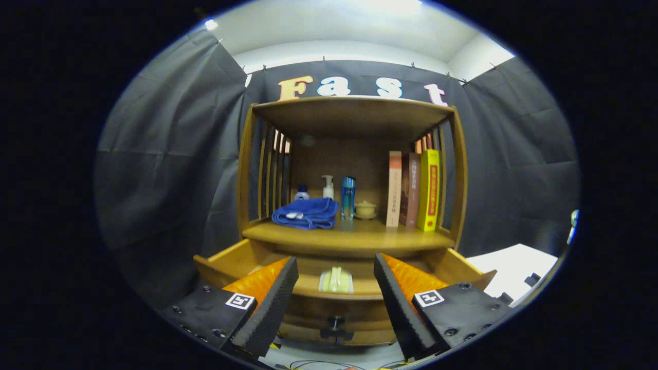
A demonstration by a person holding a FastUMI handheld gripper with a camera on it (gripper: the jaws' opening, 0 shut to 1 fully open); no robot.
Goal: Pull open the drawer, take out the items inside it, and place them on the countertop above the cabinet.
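The wooden cabinet's drawer (234, 262) stands pulled out below the countertop (354, 237). Inside the drawer lies a pale yellow-green folded item (336, 280), straight ahead between my two fingers and a little beyond them. My gripper (335, 300) is open, its orange and black fingers (267, 303) spread wide over the drawer's front, touching nothing. The drawer's dark knob (336, 324) sits on its front panel, low between the fingers. A blue folded cloth (306, 213) rests on the countertop at its left.
On the countertop's back stand a small dark-capped jar (302, 193), a white pump bottle (328, 187), a blue bottle (348, 197) and a small lidded cup (365, 209). Three books (414, 190) stand upright at its right. A white surface (516, 267) lies right of the cabinet.
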